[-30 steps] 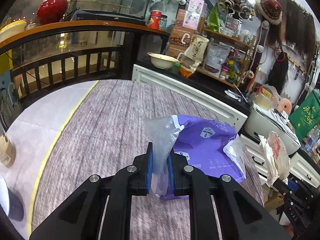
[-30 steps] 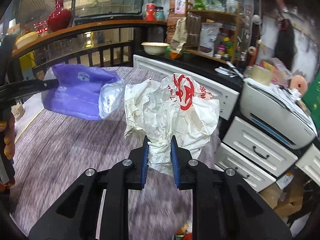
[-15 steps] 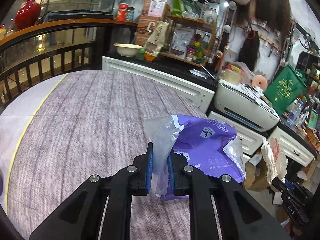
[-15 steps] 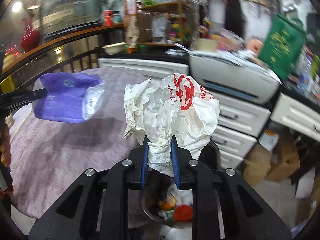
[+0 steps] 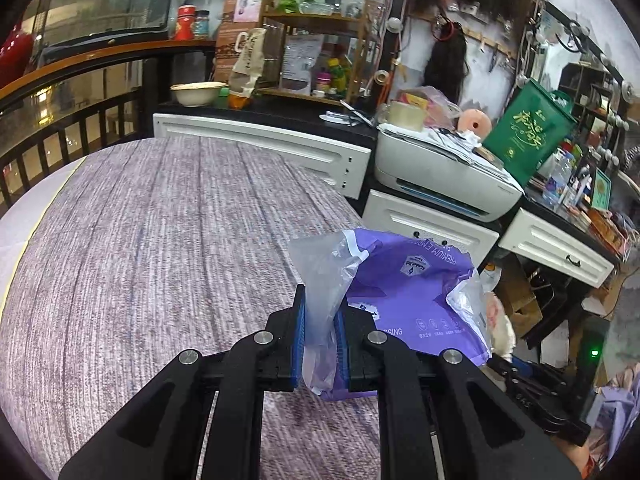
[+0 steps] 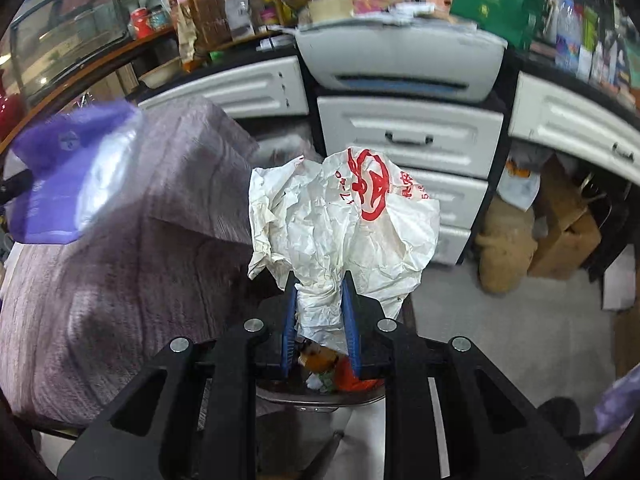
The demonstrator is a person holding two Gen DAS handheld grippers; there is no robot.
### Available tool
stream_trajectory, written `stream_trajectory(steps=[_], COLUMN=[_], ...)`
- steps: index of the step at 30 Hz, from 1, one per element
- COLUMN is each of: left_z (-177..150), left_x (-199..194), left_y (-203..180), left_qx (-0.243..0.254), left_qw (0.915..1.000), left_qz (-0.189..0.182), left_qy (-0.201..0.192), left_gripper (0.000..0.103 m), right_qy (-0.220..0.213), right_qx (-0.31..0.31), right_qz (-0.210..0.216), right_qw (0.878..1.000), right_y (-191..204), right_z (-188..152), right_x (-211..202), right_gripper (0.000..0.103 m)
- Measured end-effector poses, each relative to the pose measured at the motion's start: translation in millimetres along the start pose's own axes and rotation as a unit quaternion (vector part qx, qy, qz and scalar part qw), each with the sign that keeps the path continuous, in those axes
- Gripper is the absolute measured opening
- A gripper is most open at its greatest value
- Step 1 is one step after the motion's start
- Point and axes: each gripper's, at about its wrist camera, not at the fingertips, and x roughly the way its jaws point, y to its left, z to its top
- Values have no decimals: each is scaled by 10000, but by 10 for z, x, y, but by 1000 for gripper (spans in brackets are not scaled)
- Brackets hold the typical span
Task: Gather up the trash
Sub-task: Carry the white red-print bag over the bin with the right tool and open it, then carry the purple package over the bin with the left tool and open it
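My left gripper (image 5: 321, 332) is shut on a purple plastic package (image 5: 404, 292) by its clear end, holding it above the right edge of the table (image 5: 160, 248). My right gripper (image 6: 319, 316) is shut on a crumpled white paper bag with red print (image 6: 344, 216). Directly beneath that bag sits a round trash bin (image 6: 320, 396) on the floor, with orange and red scraps inside. The purple package (image 6: 68, 168) also appears blurred at the left of the right wrist view. A bit of the white bag (image 5: 498, 320) peeks out behind the purple package in the left wrist view.
White drawers (image 6: 408, 136) and a grey printer (image 5: 444, 172) stand right behind the table's far edge. Cardboard boxes and a sack (image 6: 532, 232) crowd the floor under the counter on the right. A cluttered shelf (image 5: 312, 52) rises at the back. A wooden railing (image 5: 72, 92) runs along the left.
Both grippers swung rightward past the table edge with their loads. The right one dropped lower and now hangs over the trash bin, which has come into view beneath the white bag.
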Motion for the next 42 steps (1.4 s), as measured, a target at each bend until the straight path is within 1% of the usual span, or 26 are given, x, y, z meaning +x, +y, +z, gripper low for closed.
stream_trajectory(steps=[4,6,7,9,12,15,19,22,26,30,34,39,41,42], left_z=[-34,-43,-53,-68,-80,-104,-151,-205,-295,-422,-526,-582,-599,-612], left_x=[32,47,52,73,97,133,220,317,437,606,788,957,991,1010], left_y=[-144,-205,-234,-300,-378,-465,-624,-770,-990,-1211,-1402,-1557,-1599,-1624], left_qx=[149,207,233,301,395,476,655,824,1144,1544,1885,2186,2262,2315], left_qw=[9999,9997,9997,9994,9990,9984,9969,9949,9909,9846,9777,9709,9692,9678], left_qz=[-49,-72,-85,-115,-150,-212,-310,-386,-412,-368,-298,-179,-145,-149], left_qy=[48,71,84,114,148,197,299,426,569,728,881,966,968,976], left_gripper=[14,14,14,14,14,14,14,14,14,14,14,15,19,24], right_qy=[278,411,463,443,423,358,160,17,-139,-273,-387,-409,-400,-400], right_qx=[69,194,248,347,488,662,913,1050,1208,1278,1256,1218,1202,1197], right_qz=[68,82,33,-53,-102,-249,-469,-601,-662,-661,-646,-632,-636,-640], right_qw=[9996,9989,9986,9984,9979,9969,9946,9926,9904,9892,9892,9897,9899,9899], right_y=[-41,-96,-118,-184,-309,-472,-698,-834,-956,-1023,-1014,-987,-979,-972], right_z=[-84,-164,-204,-244,-292,-315,-337,-354,-369,-357,-324,-307,-297,-297], right_x=[217,326,351,352,294,208,3,-153,-321,-449,-539,-570,-576,-578], right_gripper=[23,36,54,67,67,67,73,73,73,73,73,73,73,73])
